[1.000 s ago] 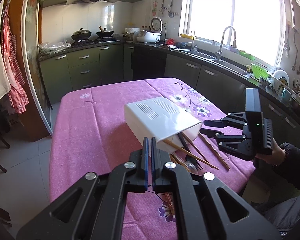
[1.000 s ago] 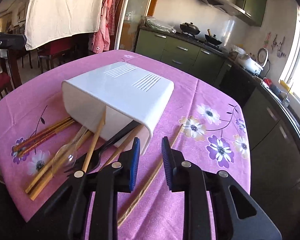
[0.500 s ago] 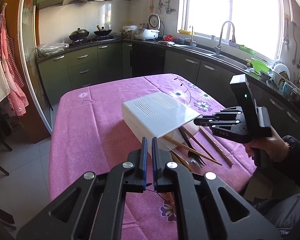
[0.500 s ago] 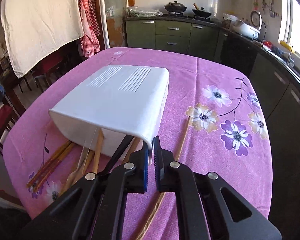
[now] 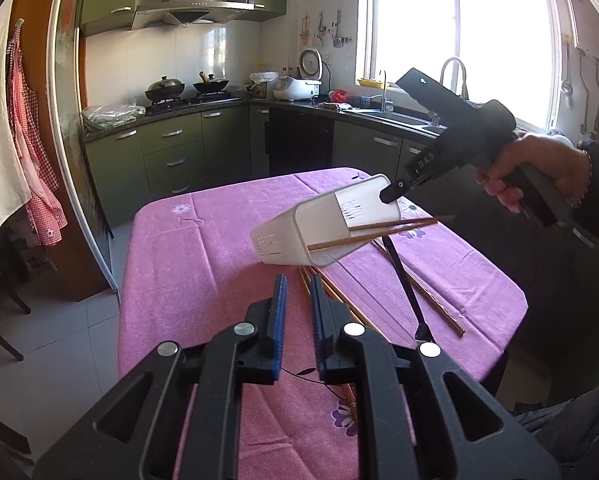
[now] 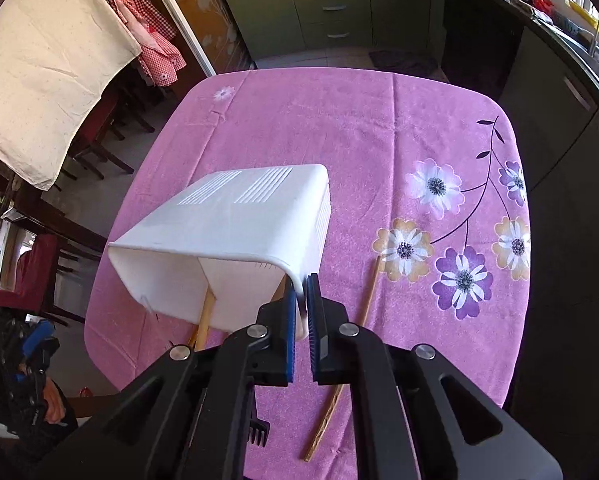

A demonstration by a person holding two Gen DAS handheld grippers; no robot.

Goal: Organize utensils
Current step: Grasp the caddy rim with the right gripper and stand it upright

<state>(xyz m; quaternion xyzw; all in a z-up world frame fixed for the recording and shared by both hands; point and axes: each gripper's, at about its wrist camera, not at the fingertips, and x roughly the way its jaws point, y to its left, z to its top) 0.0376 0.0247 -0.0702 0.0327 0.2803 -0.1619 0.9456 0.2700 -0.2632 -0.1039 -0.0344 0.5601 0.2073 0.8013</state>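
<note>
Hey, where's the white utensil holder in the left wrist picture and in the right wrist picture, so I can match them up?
Left wrist view: the white utensil holder is right of centre, tilted above the table, its rim pinched by the right gripper.
Right wrist view: the holder is left of centre, its rim corner clamped in the same gripper.
Shared landmark: the pink flowered tablecloth.
</note>
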